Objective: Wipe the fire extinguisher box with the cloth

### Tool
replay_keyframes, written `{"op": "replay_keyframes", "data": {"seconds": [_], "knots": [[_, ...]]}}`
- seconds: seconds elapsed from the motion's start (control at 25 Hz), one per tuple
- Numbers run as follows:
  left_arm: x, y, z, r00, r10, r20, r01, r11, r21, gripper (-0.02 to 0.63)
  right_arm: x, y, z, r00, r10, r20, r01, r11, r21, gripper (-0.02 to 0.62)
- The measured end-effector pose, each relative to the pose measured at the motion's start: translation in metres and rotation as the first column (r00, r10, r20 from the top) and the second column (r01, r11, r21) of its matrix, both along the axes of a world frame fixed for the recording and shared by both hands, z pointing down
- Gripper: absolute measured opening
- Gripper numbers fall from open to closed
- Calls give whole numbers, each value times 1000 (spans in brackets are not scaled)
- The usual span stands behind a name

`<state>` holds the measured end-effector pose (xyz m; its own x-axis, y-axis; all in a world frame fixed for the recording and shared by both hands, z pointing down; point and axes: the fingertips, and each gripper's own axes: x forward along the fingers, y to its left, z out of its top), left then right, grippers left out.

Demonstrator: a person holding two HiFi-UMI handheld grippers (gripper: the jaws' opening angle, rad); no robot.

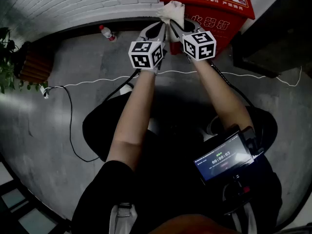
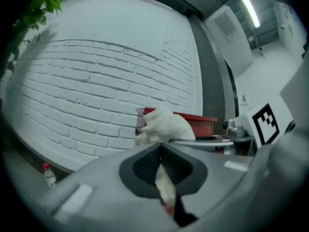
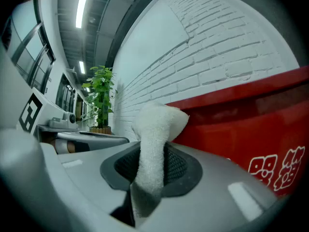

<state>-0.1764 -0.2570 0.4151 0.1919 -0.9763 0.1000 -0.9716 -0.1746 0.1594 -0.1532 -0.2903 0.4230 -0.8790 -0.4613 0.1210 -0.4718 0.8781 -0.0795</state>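
The red fire extinguisher box [image 1: 222,6] with white characters stands on the floor against the white brick wall. A white cloth [image 1: 173,11] is bunched at the box's upper left corner. Both grippers meet there side by side. My left gripper [image 1: 162,27] is shut on one end of the cloth [image 2: 164,124], which passes between its pads [image 2: 147,166]. My right gripper [image 1: 182,28] is shut on the other end of the cloth [image 3: 153,129], beside the box's red front [image 3: 251,129]. The box's red top edge [image 2: 200,120] shows behind the cloth in the left gripper view.
A plastic bottle [image 1: 107,33] with a red cap lies at the wall's foot to the left. A white cable [image 1: 97,82] runs across the grey floor. A potted plant [image 1: 6,62] in a wooden planter [image 1: 34,62] stands far left. A dark doorway [image 1: 278,28] lies right of the box.
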Motion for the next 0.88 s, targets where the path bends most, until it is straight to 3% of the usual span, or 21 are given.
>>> {"op": "replay_keyframes", "data": {"seconds": [0.24,0.48,0.88], "knots": [[4,-25,-8,1000,27,8,-27,999,19,3,6,-28,-7,993,112,39,-113,993,40,98],[14,-48,-5,999,39,33,-39,999,17,3,19,-49,-4,967,247,55,-250,966,69,100],[68,-66,-10,994,108,20,-108,994,32,3,73,-64,-14,940,332,80,-338,938,74,109]]}}
